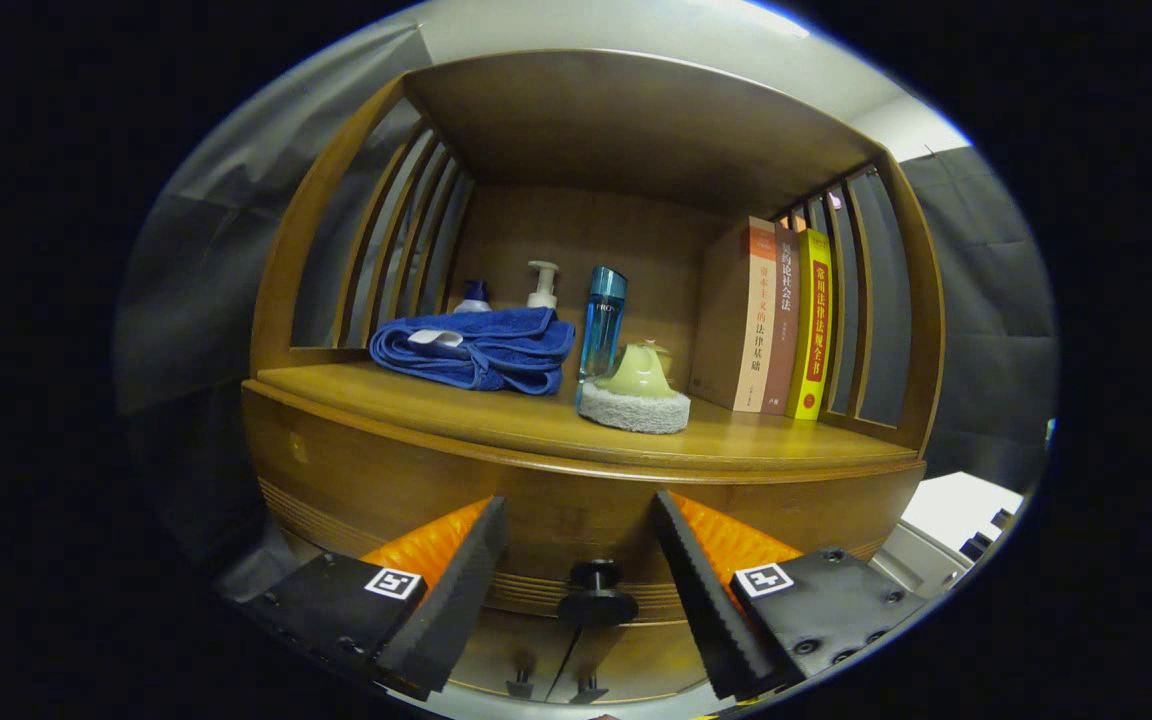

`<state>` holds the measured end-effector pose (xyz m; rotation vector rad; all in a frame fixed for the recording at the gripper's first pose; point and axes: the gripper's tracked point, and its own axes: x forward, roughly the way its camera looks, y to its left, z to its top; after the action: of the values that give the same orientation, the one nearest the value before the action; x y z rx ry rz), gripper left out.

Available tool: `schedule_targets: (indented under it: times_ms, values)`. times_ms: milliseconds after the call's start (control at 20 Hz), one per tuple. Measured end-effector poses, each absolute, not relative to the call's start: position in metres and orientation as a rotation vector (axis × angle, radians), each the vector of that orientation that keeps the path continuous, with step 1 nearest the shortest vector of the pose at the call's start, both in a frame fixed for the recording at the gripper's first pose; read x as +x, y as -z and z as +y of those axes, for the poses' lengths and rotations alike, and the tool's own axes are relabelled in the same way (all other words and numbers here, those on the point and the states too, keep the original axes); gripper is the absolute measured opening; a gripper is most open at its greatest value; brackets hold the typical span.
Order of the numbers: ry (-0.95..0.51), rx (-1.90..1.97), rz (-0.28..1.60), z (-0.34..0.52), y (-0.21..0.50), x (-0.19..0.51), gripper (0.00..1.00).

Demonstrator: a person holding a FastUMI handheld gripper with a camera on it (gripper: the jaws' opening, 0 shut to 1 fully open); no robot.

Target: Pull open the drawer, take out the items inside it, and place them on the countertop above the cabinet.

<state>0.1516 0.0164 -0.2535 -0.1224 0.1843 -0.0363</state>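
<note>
- A wooden cabinet fills the scene, with an open shelf above a curved front.
- The gripper sits low in front of the cabinet, its two fingers spread wide apart and holding nothing.
- Between the fingers, on the drawer front, is a dark round knob; neither finger touches it. The drawer looks closed.
- The countertop lies beyond the fingers, just above the drawer.
- On it at the left is a folded blue towel with a small white tag.
- Behind the towel stand a small blue-capped bottle and a white pump bottle.
- Beside the towel stands a tall clear-blue bottle; its printed lettering is too small to read.
- Just in front of that bottle is a pale green scrubber on a grey pad.
- At the right three books stand upright, spines out, with Chinese titles: one tan, one brown, one yellow with red characters.
- Slatted wooden sides close the shelf at left and right.
</note>
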Motion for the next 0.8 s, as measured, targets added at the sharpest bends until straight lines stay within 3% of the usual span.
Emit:
schedule_targets:
  times_ms: [350,800]
  values:
    - [0.037,-0.06,0.151,0.005,0.219,0.147,0.99]
    - [0.114,-0.007,0.109,-0.041,0.139,0.08,0.98]
